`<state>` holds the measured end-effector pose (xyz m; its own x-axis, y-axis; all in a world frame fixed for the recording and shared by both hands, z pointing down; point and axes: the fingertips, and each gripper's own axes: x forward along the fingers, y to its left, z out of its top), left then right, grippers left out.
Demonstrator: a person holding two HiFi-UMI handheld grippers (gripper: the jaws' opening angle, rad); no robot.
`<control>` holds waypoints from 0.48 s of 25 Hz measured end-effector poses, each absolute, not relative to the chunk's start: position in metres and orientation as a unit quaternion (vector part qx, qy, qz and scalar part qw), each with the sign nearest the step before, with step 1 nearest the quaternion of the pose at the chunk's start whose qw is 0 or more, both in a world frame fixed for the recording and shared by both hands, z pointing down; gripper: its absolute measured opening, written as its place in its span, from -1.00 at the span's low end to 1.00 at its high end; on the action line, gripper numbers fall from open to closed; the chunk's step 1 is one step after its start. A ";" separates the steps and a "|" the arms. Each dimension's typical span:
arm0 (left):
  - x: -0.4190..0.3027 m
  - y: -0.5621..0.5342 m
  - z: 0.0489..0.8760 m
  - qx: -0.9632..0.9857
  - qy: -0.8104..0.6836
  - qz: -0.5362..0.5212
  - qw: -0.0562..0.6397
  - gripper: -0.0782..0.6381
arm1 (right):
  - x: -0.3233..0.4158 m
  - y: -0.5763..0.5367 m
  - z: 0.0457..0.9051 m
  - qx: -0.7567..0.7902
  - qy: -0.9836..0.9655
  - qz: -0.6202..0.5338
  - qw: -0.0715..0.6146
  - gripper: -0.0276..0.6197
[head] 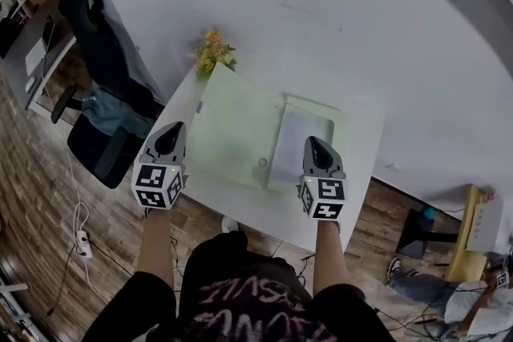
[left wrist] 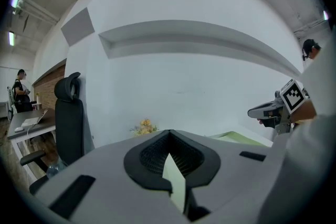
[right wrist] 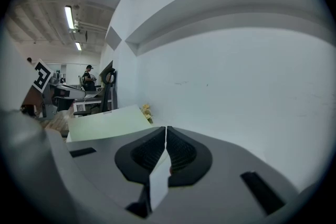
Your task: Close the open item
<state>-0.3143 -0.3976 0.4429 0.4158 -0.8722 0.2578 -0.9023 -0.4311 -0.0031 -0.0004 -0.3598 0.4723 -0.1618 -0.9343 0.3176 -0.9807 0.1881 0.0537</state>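
Note:
A pale green flat case lies open on the white table (head: 240, 204). Its wide lid (head: 236, 128) is folded out to the left and its base with a white inlay (head: 300, 144) lies to the right. My left gripper (head: 170, 134) hovers at the table's left edge beside the lid, jaws together and empty. My right gripper (head: 316, 148) is over the near edge of the base, also shut on nothing. In the left gripper view the closed tips (left wrist: 169, 132) point at the wall, with the case (left wrist: 241, 138) off to the right. The right gripper view has closed tips (right wrist: 166, 127) and the lid (right wrist: 107, 120) at left.
A small bunch of yellow flowers (head: 212, 50) stands at the table's far corner against the white wall. A black office chair (head: 104, 68) sits left of the table. A power strip (head: 81, 240) and cables lie on the wooden floor at left.

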 end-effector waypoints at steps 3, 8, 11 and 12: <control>-0.329 -0.417 0.452 0.842 -0.522 0.116 0.073 -0.75 | -0.009 -0.372 0.471 0.641 -0.750 0.079 0.140 -0.83; -0.344 -0.443 0.469 0.845 -0.513 0.127 0.082 -0.75 | -0.016 -0.386 0.478 0.647 -0.742 0.081 0.156 -0.83; -0.348 -0.451 0.482 0.844 -0.511 0.136 0.090 -0.75 | -0.014 -0.391 0.487 0.649 -0.738 0.088 0.162 -0.83; -0.348 -0.453 0.485 0.844 -0.511 0.139 0.092 -0.75 | -0.014 -0.393 0.489 0.650 -0.737 0.089 0.163 -0.83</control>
<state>-0.3480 -0.4529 0.4854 0.4402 -0.8359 0.3278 -0.8868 -0.4619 0.0129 -0.0137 -0.3930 0.4888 -0.1028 -0.9290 0.3555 -0.9868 0.1402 0.0809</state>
